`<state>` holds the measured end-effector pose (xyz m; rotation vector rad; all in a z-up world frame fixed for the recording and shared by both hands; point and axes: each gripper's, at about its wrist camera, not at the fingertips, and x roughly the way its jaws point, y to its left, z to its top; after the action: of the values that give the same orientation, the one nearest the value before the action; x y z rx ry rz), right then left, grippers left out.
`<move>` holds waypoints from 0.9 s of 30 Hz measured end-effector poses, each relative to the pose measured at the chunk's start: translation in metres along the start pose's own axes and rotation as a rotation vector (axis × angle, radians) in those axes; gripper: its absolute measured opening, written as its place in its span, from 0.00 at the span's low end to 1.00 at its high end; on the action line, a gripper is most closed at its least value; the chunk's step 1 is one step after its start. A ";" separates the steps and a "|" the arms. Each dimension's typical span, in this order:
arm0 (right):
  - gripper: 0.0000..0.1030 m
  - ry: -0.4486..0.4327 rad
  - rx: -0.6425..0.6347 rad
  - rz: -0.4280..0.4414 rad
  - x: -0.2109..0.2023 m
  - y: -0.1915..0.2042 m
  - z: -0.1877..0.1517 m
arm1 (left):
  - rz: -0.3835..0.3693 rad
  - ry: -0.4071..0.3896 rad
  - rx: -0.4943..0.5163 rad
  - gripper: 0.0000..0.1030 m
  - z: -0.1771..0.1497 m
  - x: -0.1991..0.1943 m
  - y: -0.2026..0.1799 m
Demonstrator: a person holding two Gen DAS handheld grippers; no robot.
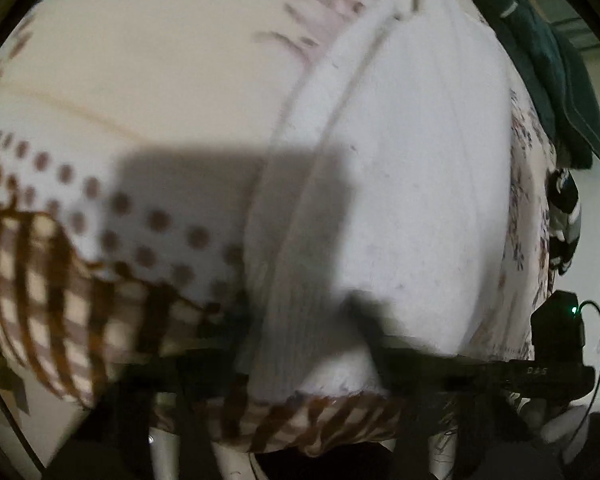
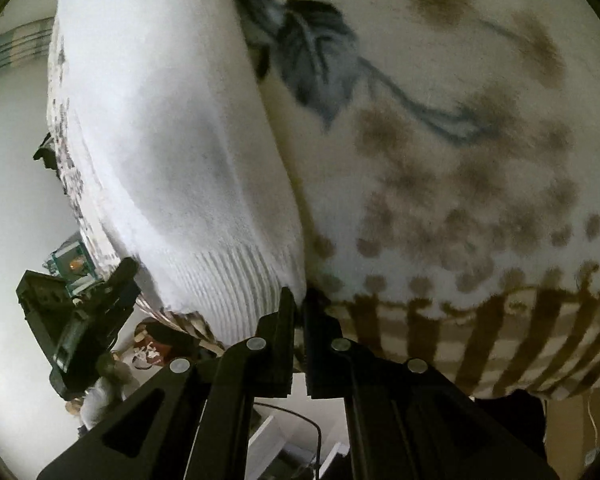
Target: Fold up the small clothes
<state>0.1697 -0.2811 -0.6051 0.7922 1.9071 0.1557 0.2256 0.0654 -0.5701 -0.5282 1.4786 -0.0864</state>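
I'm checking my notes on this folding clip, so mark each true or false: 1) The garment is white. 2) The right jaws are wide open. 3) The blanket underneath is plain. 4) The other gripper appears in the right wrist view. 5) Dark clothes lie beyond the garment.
1) True: the white garment has a ribbed hem.
2) False: the right gripper is shut on that hem's corner.
3) False: the blanket has leaves, dots and checks.
4) True: the left gripper shows at left.
5) True: dark clothes.
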 end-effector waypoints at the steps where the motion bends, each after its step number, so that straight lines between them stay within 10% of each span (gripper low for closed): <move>1: 0.03 0.008 0.003 0.000 -0.002 0.000 -0.004 | 0.018 -0.006 -0.001 0.06 -0.001 0.000 -0.001; 8: 0.02 0.037 -0.017 -0.016 -0.017 0.024 -0.041 | -0.025 -0.111 -0.103 0.05 -0.003 -0.049 0.016; 13: 0.02 0.093 -0.050 -0.109 0.028 0.038 -0.034 | -0.006 -0.016 -0.103 0.11 0.006 -0.023 0.031; 16: 0.03 0.230 -0.015 -0.147 0.057 0.032 -0.024 | 0.026 0.038 -0.105 0.40 0.014 -0.022 0.026; 18: 0.11 0.267 -0.019 -0.103 0.045 0.036 -0.020 | -0.008 0.011 -0.109 0.52 0.022 -0.038 0.019; 21: 0.56 0.210 -0.017 -0.032 -0.004 0.041 -0.008 | -0.055 -0.049 -0.116 0.67 0.045 -0.064 0.009; 27: 0.58 -0.005 -0.042 -0.001 -0.104 0.062 0.055 | -0.186 -0.179 -0.027 0.68 0.144 -0.087 -0.054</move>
<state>0.2717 -0.3071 -0.5244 0.7620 1.8936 0.1926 0.3681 0.0911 -0.4692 -0.6776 1.2551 -0.1615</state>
